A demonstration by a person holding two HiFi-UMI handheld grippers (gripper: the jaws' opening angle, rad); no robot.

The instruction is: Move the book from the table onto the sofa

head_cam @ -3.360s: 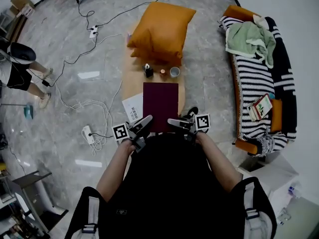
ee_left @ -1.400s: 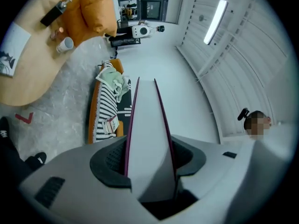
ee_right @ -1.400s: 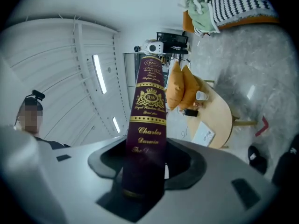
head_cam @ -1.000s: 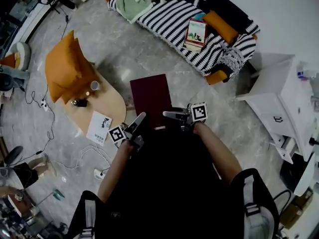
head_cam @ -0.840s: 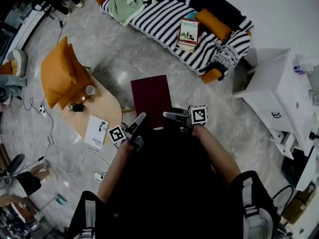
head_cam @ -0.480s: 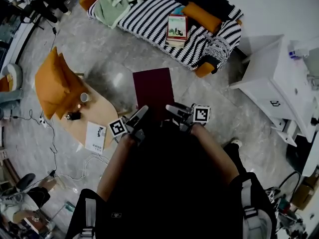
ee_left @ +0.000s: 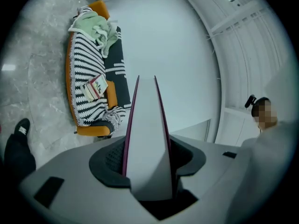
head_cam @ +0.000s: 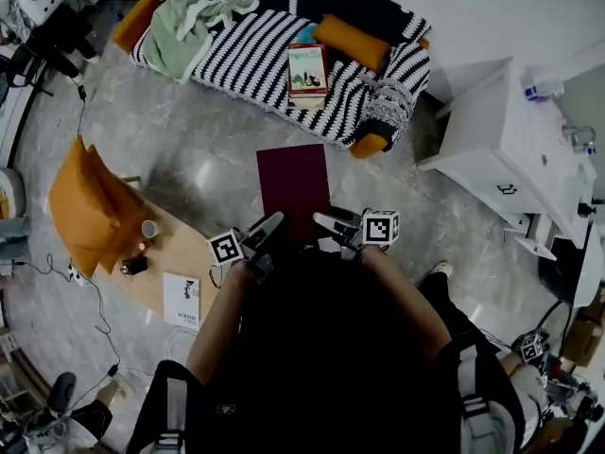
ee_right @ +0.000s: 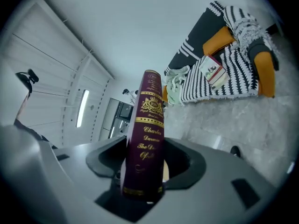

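1. Head view shows the maroon book (head_cam: pixel 294 189) held level in the air, reaching forward from both grippers over the floor (head_cam: pixel 189 149). It is off the desk (head_cam: pixel 180 258), which lies back and to the outer side of the left gripper (head_cam: pixel 272 225).
2. My left gripper is clamped on the book's near left corner. Its own view shows the page edge wedged between the jaws, with the pads pressing both covers.
3. My right gripper (head_cam: pixel 323 221) grasps the near right corner at the spine, where gold lettering runs up between its jaws. Those jaws have just been closing a little on the book, I judge to firm the hold.
4. I reckon it takes two grips on the near edge because a big flat volume held by one corner would droop or twist.
5. The striped sofa (head_cam: pixel 255 50) lies straight ahead of the grippers, well apart from the book's far edge.
6. A smaller book (head_cam: pixel 307 69) lies on the sofa seat ahead, and a green cloth (head_cam: pixel 194 17) is off toward the left gripper's side. I would aim for the striped seat between them.
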